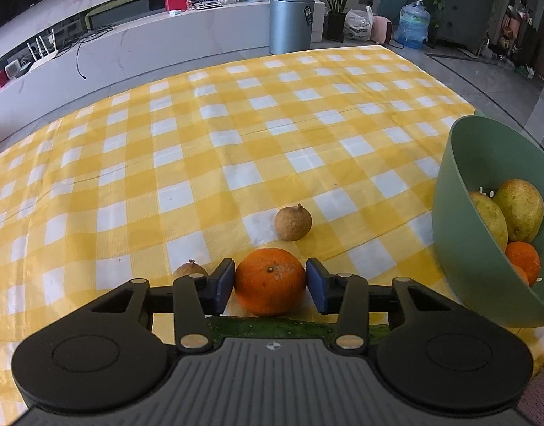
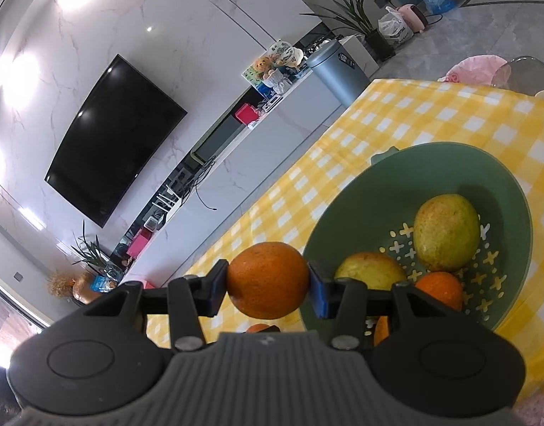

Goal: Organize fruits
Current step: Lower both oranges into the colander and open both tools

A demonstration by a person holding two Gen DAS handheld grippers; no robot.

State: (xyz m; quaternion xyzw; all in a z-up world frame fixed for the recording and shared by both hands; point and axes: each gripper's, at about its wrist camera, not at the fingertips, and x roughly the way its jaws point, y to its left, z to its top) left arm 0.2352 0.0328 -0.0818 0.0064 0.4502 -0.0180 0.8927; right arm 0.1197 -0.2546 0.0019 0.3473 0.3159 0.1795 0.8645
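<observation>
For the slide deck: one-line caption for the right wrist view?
Right gripper carries an orange beside the green bowl, which holds two yellow-green fruits and more oranges.

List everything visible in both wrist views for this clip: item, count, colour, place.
Oranges: four, orange; one on cloth between the left jaws, one held in the right jaws, two in the bowl.
Yellow-green fruits: two, in the bowl.
Brown round fruits: two, on cloth beyond the left gripper.
Cucumber: one, green, under the left gripper.
Bowl: one, green, perforated, on the table's right.
Tablecloth: one, yellow-white check.
Bin: one, grey, on the floor.
Left gripper: black, jaws beside orange.
Right gripper: black, gripping orange.
</observation>
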